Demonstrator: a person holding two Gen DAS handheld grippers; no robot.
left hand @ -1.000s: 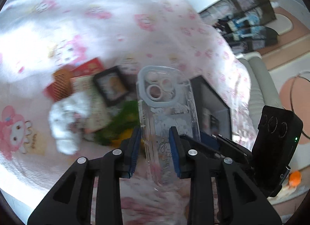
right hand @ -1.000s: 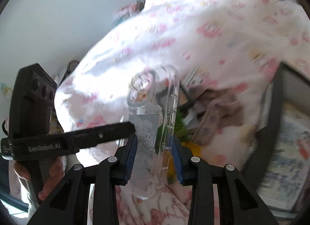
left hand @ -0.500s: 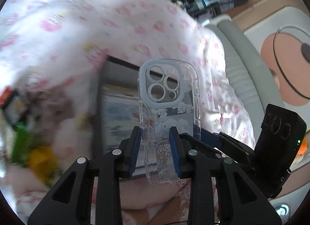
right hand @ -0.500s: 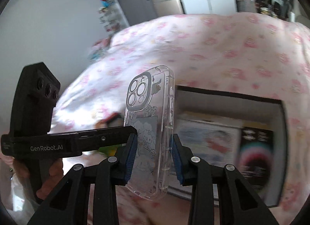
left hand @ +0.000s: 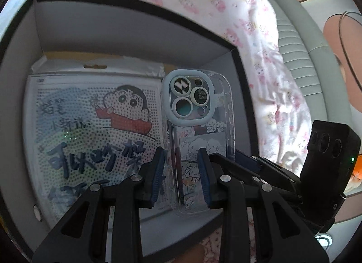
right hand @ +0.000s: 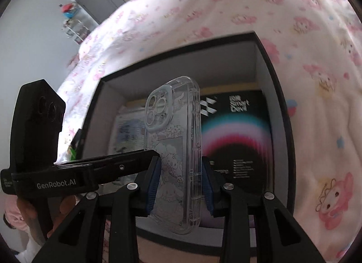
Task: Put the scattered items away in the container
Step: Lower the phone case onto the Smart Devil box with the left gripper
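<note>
Both grippers hold one clear phone case (left hand: 196, 131) printed with cartoon dogs. My left gripper (left hand: 182, 172) is shut on its lower part from the front. My right gripper (right hand: 179, 177) is shut on it edge-on, where the phone case (right hand: 174, 140) stands upright. The case hangs over the black box (left hand: 140, 5) with white inner walls, at its right side. In the box lie a cartoon-boy printed packet (left hand: 90, 131) and a black Smart Devil package (right hand: 237, 131). The box rim (right hand: 282, 109) also shows in the right wrist view.
The box sits on a white and pink cartoon bedsheet (right hand: 248, 9). A grey padded bed edge (left hand: 301, 59) runs at the right in the left wrist view. Some green scattered items (right hand: 72, 152) show left of the box.
Both grippers have carried the phone case from the scattered pile over to the box. The box interior now fills both views and the case sits lower over it.
</note>
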